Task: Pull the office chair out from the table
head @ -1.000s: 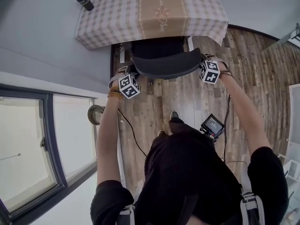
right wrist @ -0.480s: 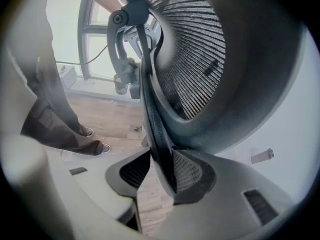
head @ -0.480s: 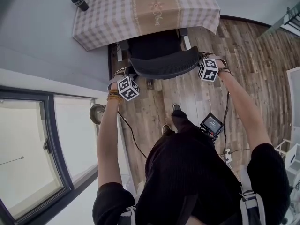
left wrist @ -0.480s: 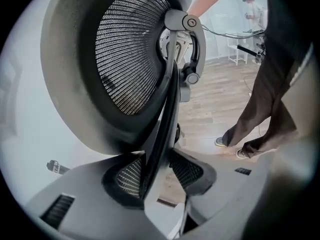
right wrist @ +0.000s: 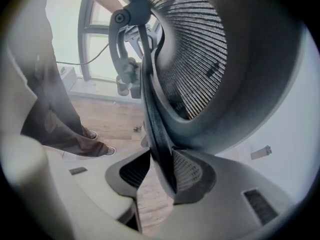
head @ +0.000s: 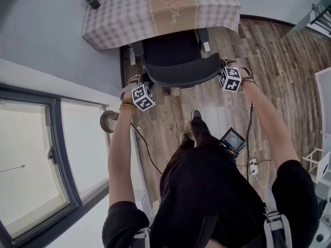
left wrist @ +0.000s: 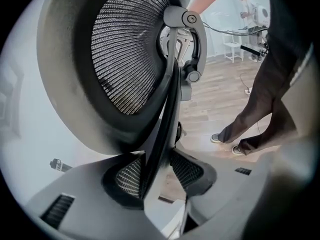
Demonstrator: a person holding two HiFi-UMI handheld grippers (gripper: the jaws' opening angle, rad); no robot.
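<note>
The person wears a black top (head: pixel 207 190), dark trousers (left wrist: pixel 257 109) and gold bangles (head: pixel 126 106).

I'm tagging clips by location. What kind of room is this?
Probably a home or office room: a mesh office chair at a cloth-covered table, wood-plank floor, large window.

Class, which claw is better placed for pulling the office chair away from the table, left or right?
Neither alone: the left claw and right claw each clamp an opposite edge of the chair backrest. Pulling with one would probably swivel it; use both.
</note>
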